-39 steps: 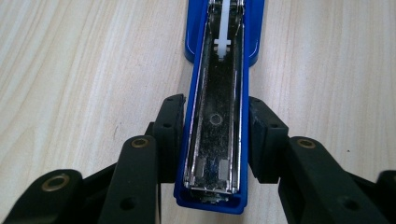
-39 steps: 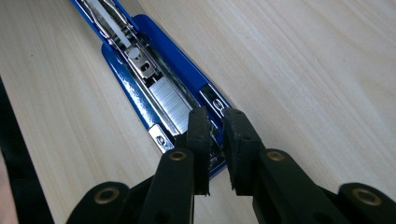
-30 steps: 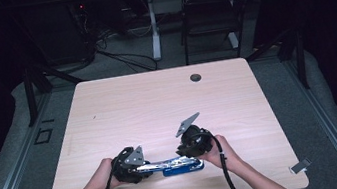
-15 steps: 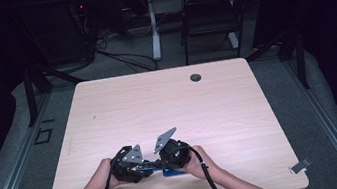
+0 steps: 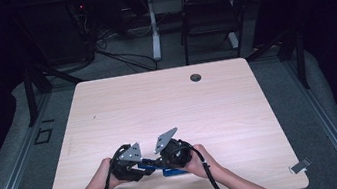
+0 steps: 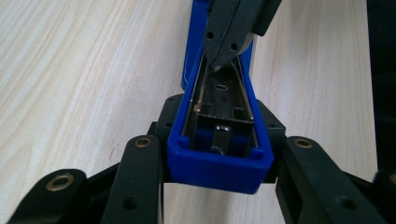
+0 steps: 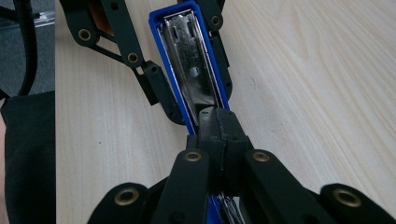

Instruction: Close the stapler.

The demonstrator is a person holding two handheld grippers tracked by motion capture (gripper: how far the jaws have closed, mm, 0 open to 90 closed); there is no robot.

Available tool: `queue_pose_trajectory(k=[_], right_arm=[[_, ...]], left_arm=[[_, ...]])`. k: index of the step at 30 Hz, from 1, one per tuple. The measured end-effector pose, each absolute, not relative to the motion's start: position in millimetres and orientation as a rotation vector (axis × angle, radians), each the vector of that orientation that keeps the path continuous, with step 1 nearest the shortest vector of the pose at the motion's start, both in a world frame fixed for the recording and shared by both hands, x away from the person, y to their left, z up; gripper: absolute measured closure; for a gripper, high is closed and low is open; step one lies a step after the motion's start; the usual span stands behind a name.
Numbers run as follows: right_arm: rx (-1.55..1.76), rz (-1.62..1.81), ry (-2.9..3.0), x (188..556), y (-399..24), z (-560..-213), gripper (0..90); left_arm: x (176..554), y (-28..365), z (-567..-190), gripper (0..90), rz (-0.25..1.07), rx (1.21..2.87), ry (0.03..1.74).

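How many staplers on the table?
1. The blue stapler lies opened at the table's near edge, between the left gripper and right gripper. None hidden, seemingly.

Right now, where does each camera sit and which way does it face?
High view: above the person's side, looking forward and down on the table; forearms and both tools enter below.
Left gripper view: rides the left tool, shut on the blue stapler.
Right gripper view: rides the right tool, shut inside it.
All share the stapler.
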State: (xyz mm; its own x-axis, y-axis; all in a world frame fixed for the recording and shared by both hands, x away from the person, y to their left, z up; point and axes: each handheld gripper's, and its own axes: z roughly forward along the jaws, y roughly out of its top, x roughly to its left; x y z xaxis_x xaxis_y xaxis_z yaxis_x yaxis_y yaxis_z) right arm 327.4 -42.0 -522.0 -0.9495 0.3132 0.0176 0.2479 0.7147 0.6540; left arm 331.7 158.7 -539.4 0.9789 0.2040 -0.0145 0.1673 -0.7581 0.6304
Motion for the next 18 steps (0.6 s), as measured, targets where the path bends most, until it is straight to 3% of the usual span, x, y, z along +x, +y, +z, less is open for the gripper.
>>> queue_pose_trajectory(k=[18], right_arm=[[0.458,1.079,2.799,324.4,-45.7,-513.4,90.0]], left_arm=[[327.8,158.8,-531.4,62.6,0.091,2.366,0.258]])
